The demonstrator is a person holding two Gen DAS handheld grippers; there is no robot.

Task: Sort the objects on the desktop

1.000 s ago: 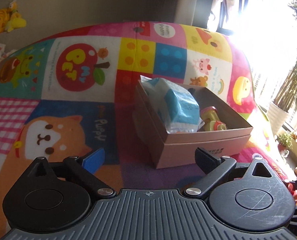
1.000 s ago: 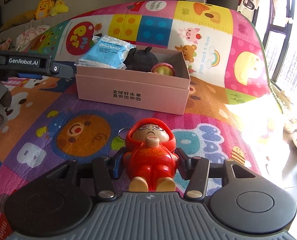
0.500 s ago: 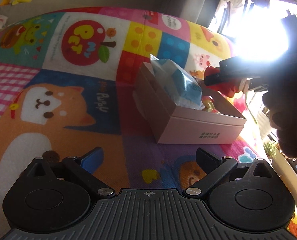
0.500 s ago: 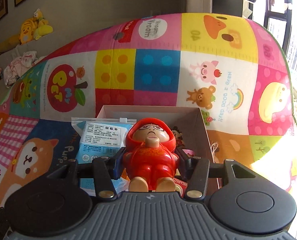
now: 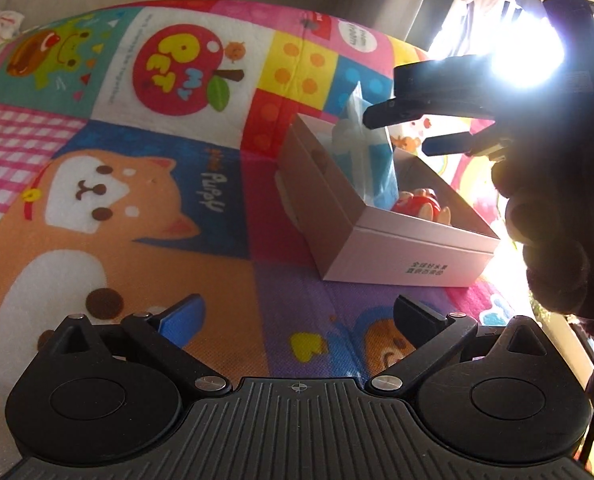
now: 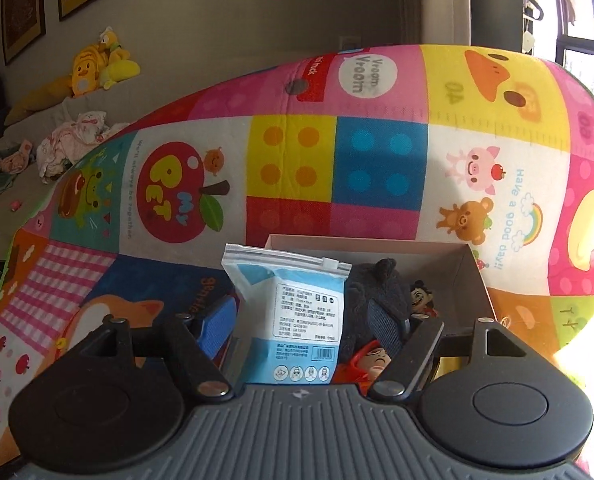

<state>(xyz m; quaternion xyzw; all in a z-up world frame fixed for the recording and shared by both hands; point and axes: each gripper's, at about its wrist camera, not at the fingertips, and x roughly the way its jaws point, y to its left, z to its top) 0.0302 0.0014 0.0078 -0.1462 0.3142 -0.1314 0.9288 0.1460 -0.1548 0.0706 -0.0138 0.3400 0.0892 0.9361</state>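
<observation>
A pink cardboard box [image 5: 401, 256] stands on the colourful play mat. A red doll figure [image 5: 417, 206] lies inside it beside a blue-white tissue pack [image 5: 377, 160]. My right gripper [image 5: 409, 130] hovers open and empty above the box. In the right wrist view the right gripper [image 6: 309, 328] is open over the box [image 6: 469, 268], with the tissue pack [image 6: 297, 312], a dark plush toy [image 6: 377, 292] and the red doll [image 6: 369, 360] below it. My left gripper [image 5: 297, 312] is open and empty above the mat, short of the box.
The play mat [image 5: 137, 200] covers the whole surface. A small figure with a dark face [image 6: 421, 296] lies at the box's far side. A sofa with yellow plush toys [image 6: 97, 68] and clothes stands behind. A bright window is at the right.
My right gripper opened and let go of the red doll, which now lies in the box. The left gripper drew back slightly and stays open.
</observation>
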